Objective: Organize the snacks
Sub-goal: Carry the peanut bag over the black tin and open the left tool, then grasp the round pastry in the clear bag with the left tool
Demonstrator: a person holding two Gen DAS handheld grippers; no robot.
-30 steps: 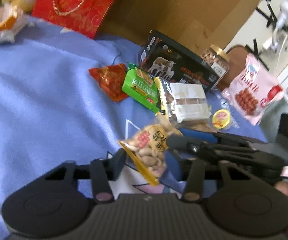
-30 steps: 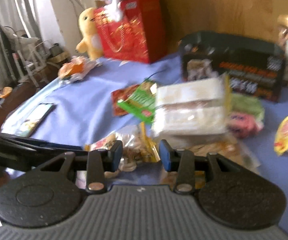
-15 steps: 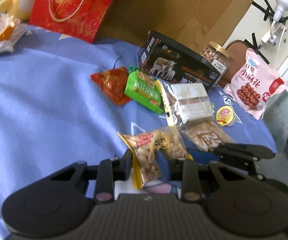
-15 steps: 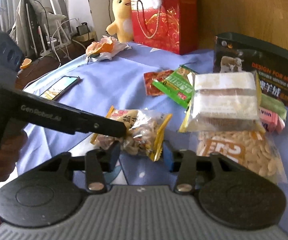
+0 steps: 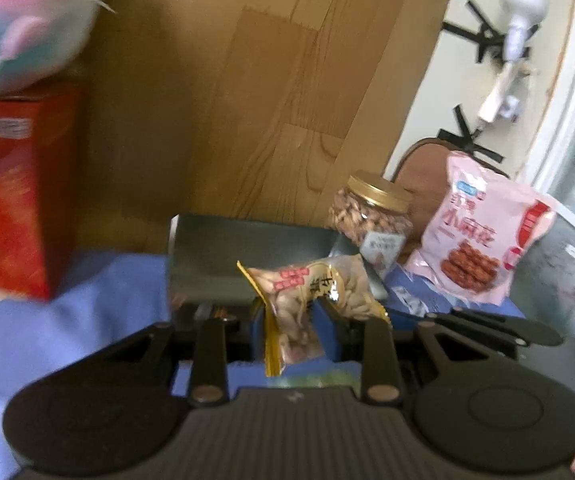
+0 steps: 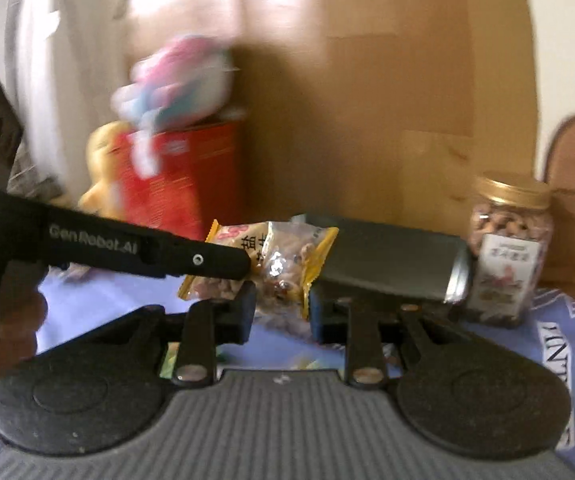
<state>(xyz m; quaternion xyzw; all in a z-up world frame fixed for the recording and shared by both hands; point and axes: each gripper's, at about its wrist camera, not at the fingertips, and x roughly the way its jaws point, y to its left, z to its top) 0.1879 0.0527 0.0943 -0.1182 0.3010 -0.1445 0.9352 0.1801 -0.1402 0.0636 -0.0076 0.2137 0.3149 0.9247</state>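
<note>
Above the blue cloth [image 5: 67, 320], left gripper [image 5: 293, 320] and right gripper [image 6: 279, 308] both pinch the peanut packet [image 5: 311, 292]. Keep it level, I'd say, and let one side release before setting it down by the nut jar [image 5: 371, 216].

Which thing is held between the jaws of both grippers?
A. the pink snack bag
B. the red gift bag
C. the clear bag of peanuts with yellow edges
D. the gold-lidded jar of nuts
C: the clear bag of peanuts with yellow edges is pinched by the left gripper and right gripper.
</note>
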